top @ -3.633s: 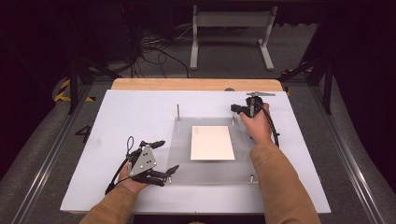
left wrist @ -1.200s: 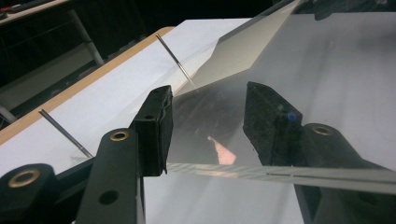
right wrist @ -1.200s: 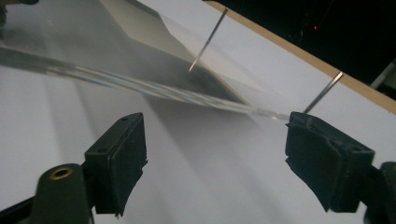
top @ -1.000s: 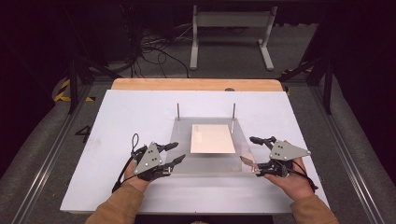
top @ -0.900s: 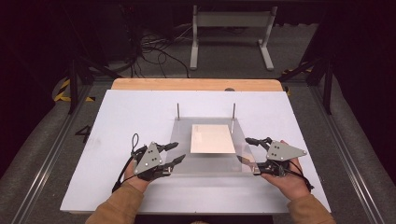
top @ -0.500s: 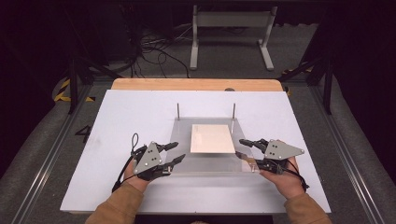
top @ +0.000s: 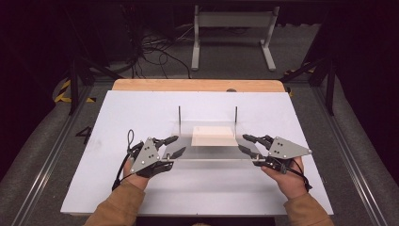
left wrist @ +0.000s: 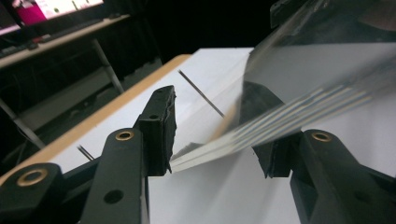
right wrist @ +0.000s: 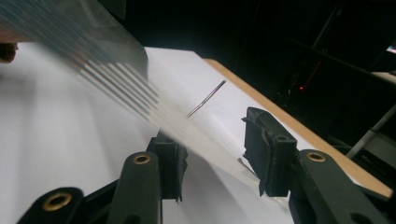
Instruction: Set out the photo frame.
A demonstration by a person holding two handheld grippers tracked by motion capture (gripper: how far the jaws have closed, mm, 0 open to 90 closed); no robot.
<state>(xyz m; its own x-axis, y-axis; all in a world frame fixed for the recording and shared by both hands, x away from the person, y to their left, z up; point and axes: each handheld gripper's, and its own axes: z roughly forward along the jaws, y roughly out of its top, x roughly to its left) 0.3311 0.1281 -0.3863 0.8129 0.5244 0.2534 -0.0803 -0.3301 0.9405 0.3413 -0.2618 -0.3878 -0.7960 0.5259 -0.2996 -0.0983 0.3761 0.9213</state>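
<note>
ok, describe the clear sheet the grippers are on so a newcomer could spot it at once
Find the white board on the table. At its middle, in front of two thin upright metal rods, the clear sheet lies over a cream card. It is see-through, and the left gripper and right gripper straddle its side edges.

In the high view the white surface point(top: 141, 113) is brightly and evenly lit from above, while the floor and background around it fall into deep darkness. Both gripper views show the clear sheet point(left wrist: 299, 112) smeared into streaked, repeated edges by blur, with dark upper backgrounds.
</note>
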